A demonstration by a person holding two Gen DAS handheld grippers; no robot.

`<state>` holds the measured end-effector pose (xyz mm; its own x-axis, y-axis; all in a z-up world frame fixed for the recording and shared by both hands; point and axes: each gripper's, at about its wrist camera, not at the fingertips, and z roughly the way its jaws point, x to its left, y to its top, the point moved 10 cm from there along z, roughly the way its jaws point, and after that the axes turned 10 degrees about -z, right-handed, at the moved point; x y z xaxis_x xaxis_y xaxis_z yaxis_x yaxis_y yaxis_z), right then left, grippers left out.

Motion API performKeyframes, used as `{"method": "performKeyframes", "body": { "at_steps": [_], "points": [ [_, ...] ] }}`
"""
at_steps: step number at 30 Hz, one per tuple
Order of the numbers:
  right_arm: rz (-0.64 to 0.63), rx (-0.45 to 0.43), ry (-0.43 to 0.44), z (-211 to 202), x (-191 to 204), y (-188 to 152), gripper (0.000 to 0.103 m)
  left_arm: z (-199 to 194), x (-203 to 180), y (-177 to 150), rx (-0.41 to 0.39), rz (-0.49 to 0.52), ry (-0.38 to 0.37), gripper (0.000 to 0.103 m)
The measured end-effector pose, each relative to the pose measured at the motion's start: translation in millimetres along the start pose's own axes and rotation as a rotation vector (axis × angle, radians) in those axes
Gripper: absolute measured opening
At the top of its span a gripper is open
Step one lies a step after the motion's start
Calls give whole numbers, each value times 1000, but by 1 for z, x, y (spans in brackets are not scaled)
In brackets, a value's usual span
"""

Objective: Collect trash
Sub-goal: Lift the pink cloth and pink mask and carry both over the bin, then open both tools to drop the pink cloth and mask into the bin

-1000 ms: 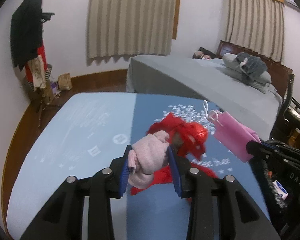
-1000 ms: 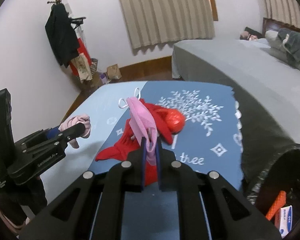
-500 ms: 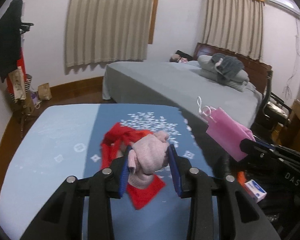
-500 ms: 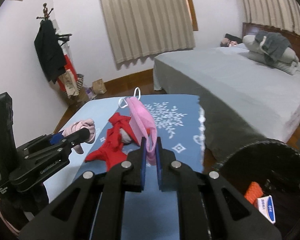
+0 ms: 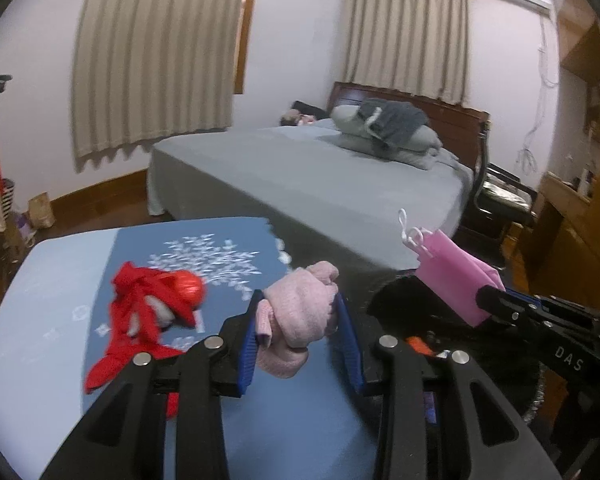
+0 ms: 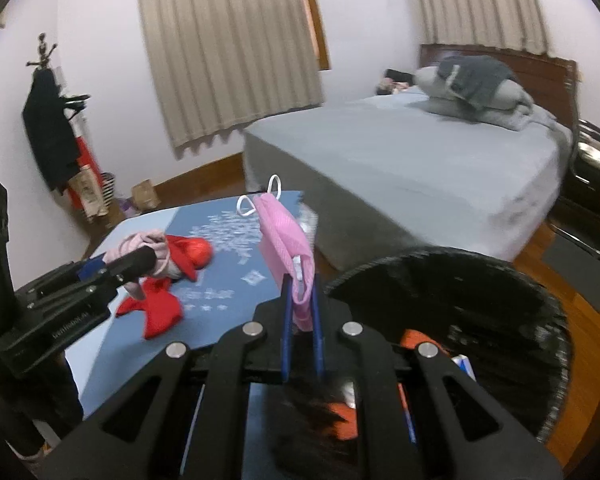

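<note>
- Two grippers are in use, each carrying one item; one red item lies on the table and one black bin stands beside it.
- The left gripper (image 5: 300, 320) has its blue pads clamped on one pale pink knitted bundle (image 5: 300, 312), soft and rolled, bulging above and below the pads.
- The right gripper (image 6: 300, 312) has its pads pinched together on one pink face mask (image 6: 286, 236), pleated, with white ear loops sticking up at 12 o'clock.
- One red cloth bundle (image 5: 148, 312) with a shiny red ball lies on the blue table cover (image 5: 60, 300), at 9 o'clock from the left gripper.
- One black bin (image 6: 480, 300) sits at 3 o'clock from the mask, its rim partly behind the right gripper's body; orange and white scraps inside are hard to make out.
- Motion blurs the edges.
</note>
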<state>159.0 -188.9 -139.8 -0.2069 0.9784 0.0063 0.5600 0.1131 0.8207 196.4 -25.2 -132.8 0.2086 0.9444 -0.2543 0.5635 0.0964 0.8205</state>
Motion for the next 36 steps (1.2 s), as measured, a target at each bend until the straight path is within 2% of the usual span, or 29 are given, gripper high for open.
{"method": "performKeyframes", "body": {
  "at_steps": [11,16,23,25,26,27,29,30,32,34,36],
  "points": [
    [96,5,-153,-36,-86,-41,8,22,-86,-15,33,93,-130,36],
    [128,2,-187,-44,-104,-50,8,36,-123,-25,53,131,-180,36],
    [161,6,-218,-48,-129,-59,8,57,-153,-34,97,131,-230,37],
    [172,12,-234,-48,-137,-64,12,62,-160,-38,121,123,-257,41],
    [179,14,-239,-48,-140,-66,12,62,-163,-40,127,122,-263,48],
    [187,18,-247,-48,-144,-67,17,63,-165,-40,131,120,-271,53],
    [203,18,-259,-50,-148,-71,36,63,-167,-38,130,108,-287,67],
    [206,17,-266,-50,-151,-71,49,61,-166,-37,129,100,-295,68],
    [209,10,-279,-52,-155,-72,56,58,-160,-32,112,100,-282,75],
    [208,0,-293,-53,-157,-72,82,54,-151,-25,89,98,-255,80],
    [200,-33,-316,-59,-156,-68,92,50,-135,-16,67,89,-227,84]
  ]
}}
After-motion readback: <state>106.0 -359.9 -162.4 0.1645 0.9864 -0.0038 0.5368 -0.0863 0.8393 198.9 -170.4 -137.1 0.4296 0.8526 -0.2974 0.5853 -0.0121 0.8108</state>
